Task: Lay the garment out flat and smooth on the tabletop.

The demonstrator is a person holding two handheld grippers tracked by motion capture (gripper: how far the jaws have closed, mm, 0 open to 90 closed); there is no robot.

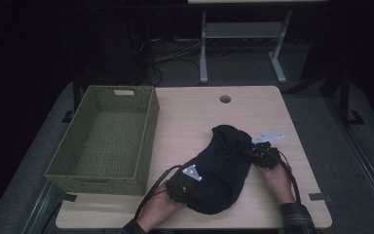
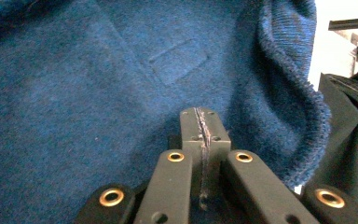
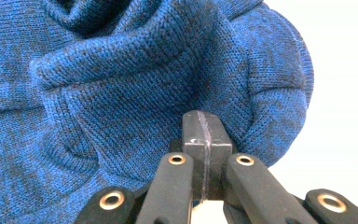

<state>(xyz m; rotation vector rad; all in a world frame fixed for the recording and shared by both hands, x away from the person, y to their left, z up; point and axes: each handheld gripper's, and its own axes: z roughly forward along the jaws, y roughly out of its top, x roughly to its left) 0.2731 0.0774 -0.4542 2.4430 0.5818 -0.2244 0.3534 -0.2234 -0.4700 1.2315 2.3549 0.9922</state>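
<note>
A dark blue knit garment point(image 1: 224, 163) lies bunched on the wooden table point(image 1: 190, 114), right of centre. My left gripper point(image 1: 198, 190) sits at the garment's near left end. In the left gripper view the left gripper point(image 2: 203, 115) has its jaws pressed together with blue fibres caught in the seam, and the fabric point(image 2: 98, 93) spreads ahead with a ribbed hem at the right. My right gripper point(image 1: 252, 152) is at the garment's right edge. In the right gripper view the right gripper point(image 3: 203, 117) is shut against a fold of the knit point(image 3: 121, 93).
A green woven basket point(image 1: 148, 131) stands empty on the table's left side, its rim close to the garment. A round cable hole point(image 1: 225, 99) is near the far edge. Bare tabletop lies behind the garment. A metal desk frame point(image 1: 203, 53) stands beyond the table.
</note>
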